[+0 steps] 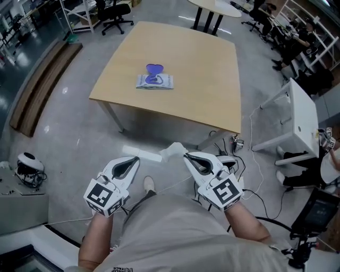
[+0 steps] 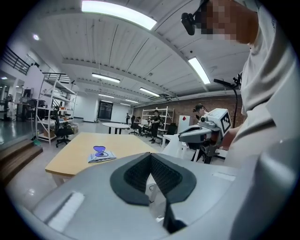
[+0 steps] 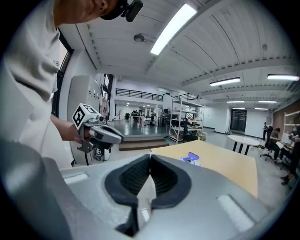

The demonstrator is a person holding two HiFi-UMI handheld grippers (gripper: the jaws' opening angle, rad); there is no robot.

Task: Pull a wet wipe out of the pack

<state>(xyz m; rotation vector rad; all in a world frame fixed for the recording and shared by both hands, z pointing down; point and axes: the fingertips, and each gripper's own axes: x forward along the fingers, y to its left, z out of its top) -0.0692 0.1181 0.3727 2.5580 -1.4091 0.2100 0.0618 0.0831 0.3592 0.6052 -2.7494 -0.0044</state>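
The wet wipe pack lies flat near the middle of the wooden table, with its purple lid standing open. It also shows as a small pack in the left gripper view and as a far pack in the right gripper view. Both grippers are held close to the person's body, well short of the table's near edge. The left gripper has its jaws together and nothing between them. My right gripper is shut too. A white piece shows just ahead of its tip; whether it is held I cannot tell.
A white desk stands to the right, with cables on the floor beside it. A white strip lies on the floor ahead of the grippers. A wooden bench runs along the left; an office chair and a round table stand beyond.
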